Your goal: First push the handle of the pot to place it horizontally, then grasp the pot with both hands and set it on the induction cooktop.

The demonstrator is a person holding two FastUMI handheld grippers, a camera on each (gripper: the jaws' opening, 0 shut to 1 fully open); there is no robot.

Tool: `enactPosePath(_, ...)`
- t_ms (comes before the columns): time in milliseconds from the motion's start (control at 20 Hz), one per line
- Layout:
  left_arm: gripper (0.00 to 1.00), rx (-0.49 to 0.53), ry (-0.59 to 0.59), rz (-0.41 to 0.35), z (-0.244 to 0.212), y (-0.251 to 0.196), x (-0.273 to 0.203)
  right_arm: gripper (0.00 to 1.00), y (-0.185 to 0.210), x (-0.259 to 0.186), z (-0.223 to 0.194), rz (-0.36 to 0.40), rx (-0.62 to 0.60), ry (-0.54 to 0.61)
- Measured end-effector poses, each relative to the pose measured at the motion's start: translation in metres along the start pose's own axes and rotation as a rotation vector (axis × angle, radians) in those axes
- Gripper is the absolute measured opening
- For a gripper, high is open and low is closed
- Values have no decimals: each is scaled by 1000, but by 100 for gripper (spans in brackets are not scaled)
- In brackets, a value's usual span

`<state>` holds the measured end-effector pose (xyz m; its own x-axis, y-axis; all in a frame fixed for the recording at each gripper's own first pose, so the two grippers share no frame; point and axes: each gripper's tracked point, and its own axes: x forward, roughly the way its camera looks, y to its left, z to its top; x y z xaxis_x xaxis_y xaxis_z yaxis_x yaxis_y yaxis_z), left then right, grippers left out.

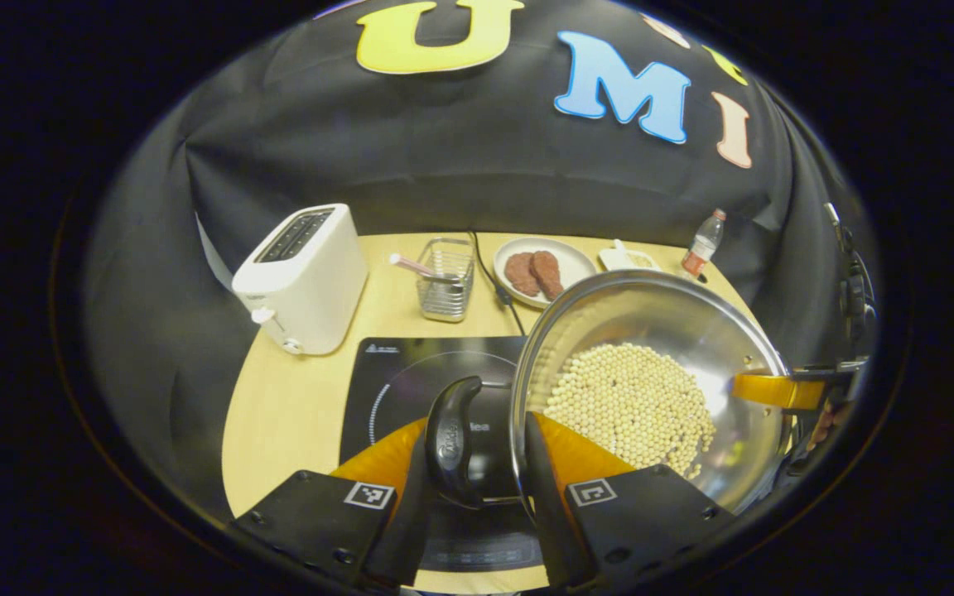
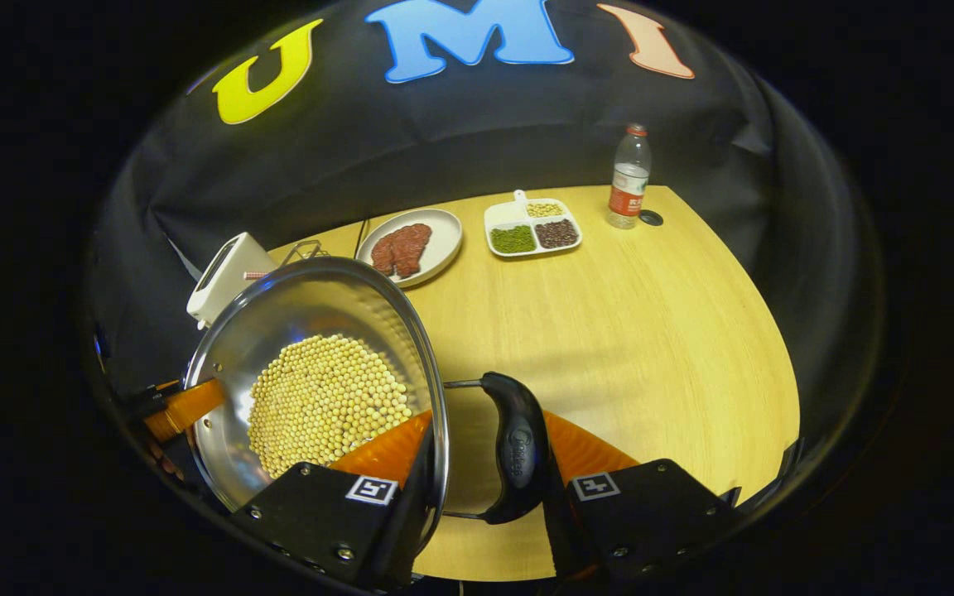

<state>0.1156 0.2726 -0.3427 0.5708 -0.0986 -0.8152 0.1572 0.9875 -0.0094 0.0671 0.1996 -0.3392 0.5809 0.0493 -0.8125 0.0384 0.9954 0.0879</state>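
The shiny steel pot of pale beans is held in the air over the black induction cooktop, so the carry seems nearly done. The left gripper pinches one black side handle, the right gripper the other (two handles). Next, lower it level. One cooktop, one white toaster.

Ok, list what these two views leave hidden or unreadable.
- Left gripper view: pot and left gripper cover much of the cooktop, so whether the pot touches it is unclear.
- Right gripper view: toaster and wire basket are partly behind the pot's rim.
- Left gripper view: divided dish contents are hidden by the pot.
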Motion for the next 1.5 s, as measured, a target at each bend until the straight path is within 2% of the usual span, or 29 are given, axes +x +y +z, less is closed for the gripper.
enactPosePath(100, 62, -5, 5, 11, 0, 17, -3, 62, 19, 3, -2, 13, -10, 5)
enactPosePath(150, 59, -4, 9, 16, -1, 28, -4, 62, 28, 5, -3, 19, -16, 8)
enactPosePath(450, 59, 4, 31, 23, -4, 78, 2, 62, 74, 22, -14, 42, 1, 54)
enactPosePath(500, 62, -1, 33, 21, -4, 85, 5, 62, 80, 24, -14, 45, 2, 58)
enactPosePath(550, 59, -4, 36, 18, -5, 90, 8, 62, 83, 28, -15, 45, 1, 61)
enactPosePath(650, 59, -2, 36, 15, -7, 101, 16, 62, 95, 34, -15, 42, 1, 66)
enactPosePath(750, 62, -1, 37, 16, -8, 111, 23, 62, 102, 40, -17, 34, 3, 73)
enactPosePath(850, 62, -3, 40, 15, -11, 118, 30, 62, 109, 46, -19, 32, 4, 76)
enactPosePath(900, 59, -2, 39, 14, -11, 122, 32, 62, 111, 49, -21, 31, 4, 80)
enactPosePath(1000, 59, 4, 42, 15, -14, 129, 38, 62, 115, 55, -23, 29, 12, 88)
enactPosePath(1050, 62, 1, 45, 15, -16, 132, 40, 62, 118, 57, -24, 28, 17, 91)
enactPosePath(1100, 59, -1, 45, 15, -17, 134, 42, 62, 119, 60, -25, 27, 19, 93)
enactPosePath(1150, 62, -2, 48, 15, -19, 135, 46, 62, 120, 62, -25, 27, 22, 96)
enactPosePath(1250, 59, -7, 50, 15, -21, 140, 52, 62, 123, 68, -25, 24, 15, 93)
enactPosePath(1300, 62, -8, 50, 17, -22, 143, 55, 62, 125, 70, -26, 23, 11, 95)
enactPosePath(1500, 62, -3, 54, 29, -21, 151, 59, 62, 129, 77, -26, 21, 14, 101)
